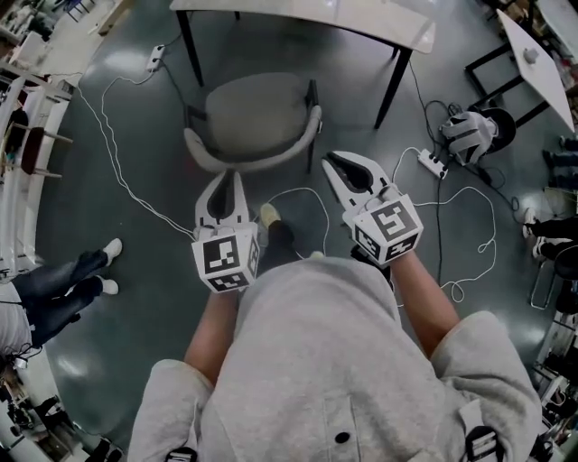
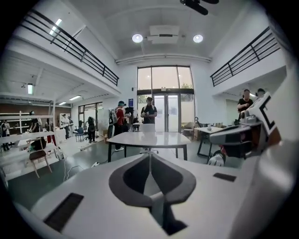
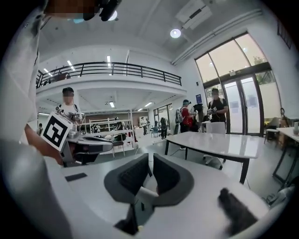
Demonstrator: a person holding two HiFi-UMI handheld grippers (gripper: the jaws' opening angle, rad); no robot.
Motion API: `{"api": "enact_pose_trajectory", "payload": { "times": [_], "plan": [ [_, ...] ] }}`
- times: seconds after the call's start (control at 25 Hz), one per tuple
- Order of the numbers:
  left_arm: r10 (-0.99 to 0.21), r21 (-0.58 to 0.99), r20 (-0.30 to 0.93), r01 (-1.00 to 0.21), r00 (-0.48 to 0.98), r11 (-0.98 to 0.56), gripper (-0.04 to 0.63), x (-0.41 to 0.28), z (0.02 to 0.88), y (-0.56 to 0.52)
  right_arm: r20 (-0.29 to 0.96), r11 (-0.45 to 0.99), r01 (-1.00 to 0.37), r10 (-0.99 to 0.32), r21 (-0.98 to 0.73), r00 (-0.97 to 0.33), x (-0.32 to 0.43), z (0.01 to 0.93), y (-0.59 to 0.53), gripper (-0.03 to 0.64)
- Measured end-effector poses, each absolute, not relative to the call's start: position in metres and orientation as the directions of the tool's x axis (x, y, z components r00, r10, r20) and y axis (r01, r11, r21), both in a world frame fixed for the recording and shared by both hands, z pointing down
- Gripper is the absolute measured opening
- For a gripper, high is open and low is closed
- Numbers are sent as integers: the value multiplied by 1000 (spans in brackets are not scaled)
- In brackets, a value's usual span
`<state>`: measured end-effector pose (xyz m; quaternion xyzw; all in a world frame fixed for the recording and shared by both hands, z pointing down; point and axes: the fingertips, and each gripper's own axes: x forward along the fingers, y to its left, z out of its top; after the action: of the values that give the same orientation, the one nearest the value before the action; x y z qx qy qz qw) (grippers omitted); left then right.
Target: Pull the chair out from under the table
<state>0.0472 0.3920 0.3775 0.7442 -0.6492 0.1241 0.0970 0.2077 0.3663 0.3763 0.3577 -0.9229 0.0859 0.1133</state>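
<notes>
The chair [image 1: 257, 122] stands on the shiny grey floor [image 1: 135, 307] just in front of the person, its seat mostly clear of the white counter [image 1: 307, 18], with only its far edge reaching the counter's near edge, between the counter's two black legs. It has a rounded, padded grey seat and a low, lighter grey backrest that curves around the rear of the seat like a band, facing the person. Dark frame posts show at both sides where the backrest meets the seat. Both tongs are held up in the air on the near side of the chair, apart from it and touching nothing. The left tongs [image 1: 237, 176] are fully closed with the tips pressed together and nothing between them, pointing over the backrest's near edge. The right tongs [image 1: 330, 162] are drawn together down to a thin slit, also empty, with their tip just off the chair's right rear corner. A thin white cable [image 1: 126, 185] loops across the floor to the left of the chair, and a bystander's legs in white shoes [image 1: 107, 266] show at the left edge.
</notes>
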Motion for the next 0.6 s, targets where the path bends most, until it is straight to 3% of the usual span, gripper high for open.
{"api": "enact_pose_trajectory", "payload": {
  "times": [0.6],
  "plan": [
    [-958, 10, 258, -992, 128, -130, 25, 69, 356, 462, 205, 725, -681, -654, -105, -728, 214, 358, 427, 46]
  ]
}}
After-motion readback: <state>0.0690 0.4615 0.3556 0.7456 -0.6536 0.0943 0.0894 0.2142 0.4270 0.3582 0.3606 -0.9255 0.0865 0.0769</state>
